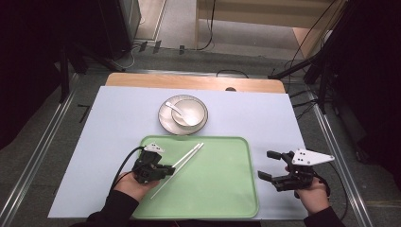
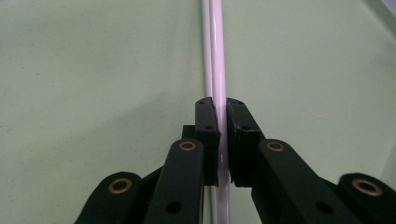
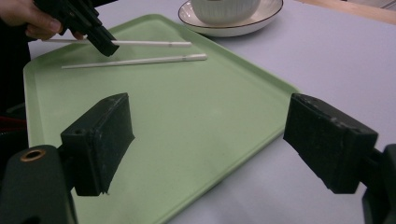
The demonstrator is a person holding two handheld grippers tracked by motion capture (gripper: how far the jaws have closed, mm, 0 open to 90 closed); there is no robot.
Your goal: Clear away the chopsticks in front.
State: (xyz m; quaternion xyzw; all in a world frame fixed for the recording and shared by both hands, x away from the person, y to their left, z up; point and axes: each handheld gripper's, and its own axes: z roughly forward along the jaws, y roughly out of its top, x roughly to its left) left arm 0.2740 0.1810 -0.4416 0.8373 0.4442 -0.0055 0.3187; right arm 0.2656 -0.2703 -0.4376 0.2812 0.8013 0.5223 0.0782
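Two white chopsticks (image 1: 187,158) are on the left half of a green tray (image 1: 222,189). My left gripper (image 1: 168,171) is low over the tray and shut on one chopstick (image 2: 218,60), which runs straight between its pads. In the right gripper view that held chopstick (image 3: 149,43) is level under the left gripper (image 3: 100,39), and the other chopstick (image 3: 140,60) lies loose on the tray beside it. My right gripper (image 1: 265,164) hovers just off the tray's right edge, open (image 3: 205,126), with nothing between its pads.
Just beyond the tray's far edge stands a white bowl (image 1: 189,111) on a plate (image 1: 165,118), with a white spoon (image 1: 174,108) in the bowl. A pale blue mat (image 1: 113,123) covers the table. The tray's right half (image 3: 196,116) is bare.
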